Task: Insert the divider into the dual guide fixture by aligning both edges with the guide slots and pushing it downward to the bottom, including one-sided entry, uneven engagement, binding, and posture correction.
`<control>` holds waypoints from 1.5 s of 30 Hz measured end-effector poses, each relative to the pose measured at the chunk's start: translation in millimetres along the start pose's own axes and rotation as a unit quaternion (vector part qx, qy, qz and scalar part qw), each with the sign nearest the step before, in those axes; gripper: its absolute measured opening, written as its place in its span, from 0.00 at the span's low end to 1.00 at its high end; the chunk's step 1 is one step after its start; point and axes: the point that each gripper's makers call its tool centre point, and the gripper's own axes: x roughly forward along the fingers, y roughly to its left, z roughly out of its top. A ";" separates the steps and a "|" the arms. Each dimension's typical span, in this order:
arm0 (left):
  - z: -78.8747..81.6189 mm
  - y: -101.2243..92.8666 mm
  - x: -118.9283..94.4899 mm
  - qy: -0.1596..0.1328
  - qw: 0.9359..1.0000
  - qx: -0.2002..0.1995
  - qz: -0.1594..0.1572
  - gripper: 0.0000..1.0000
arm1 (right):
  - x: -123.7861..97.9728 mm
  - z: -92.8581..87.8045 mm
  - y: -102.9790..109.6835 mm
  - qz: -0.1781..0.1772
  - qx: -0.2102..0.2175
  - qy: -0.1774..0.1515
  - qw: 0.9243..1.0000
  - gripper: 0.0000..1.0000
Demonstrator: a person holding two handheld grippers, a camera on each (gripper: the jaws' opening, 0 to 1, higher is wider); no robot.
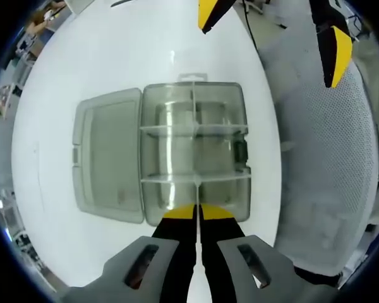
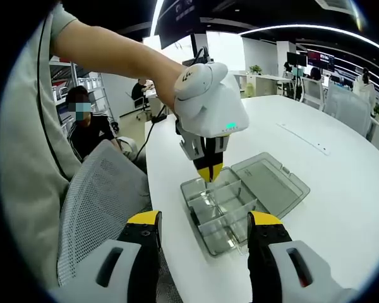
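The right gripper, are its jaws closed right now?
No, the right gripper has its yellow-tipped jaws spread wide apart, with the clear compartment box visible between them.

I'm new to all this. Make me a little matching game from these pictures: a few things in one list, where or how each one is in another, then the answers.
Things:
1. left hand-held gripper
2. right hand-held gripper
3. lid
4. mesh chair

States:
A. open, flat on the table
B. jaws wide apart
C. beside the table's edge
D. jaws closed, above the box

Pairs: 1-D, 2-B, 3-A, 4-C
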 end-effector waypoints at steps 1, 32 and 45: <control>0.1 -0.1 0.3 0.000 1.000 -0.001 0.000 0.00 | 0.3 0.0 -0.3 0.000 0.000 0.000 1.000 0.51; -1.0 0.5 8.0 0.000 1.000 -0.005 -0.003 0.00 | -0.8 -0.3 -2.9 -0.001 0.000 0.000 1.000 0.51; -1.6 0.0 10.8 0.009 1.000 -0.009 -0.008 0.00 | -2.2 1.2 -2.3 0.000 -0.003 0.001 1.000 0.51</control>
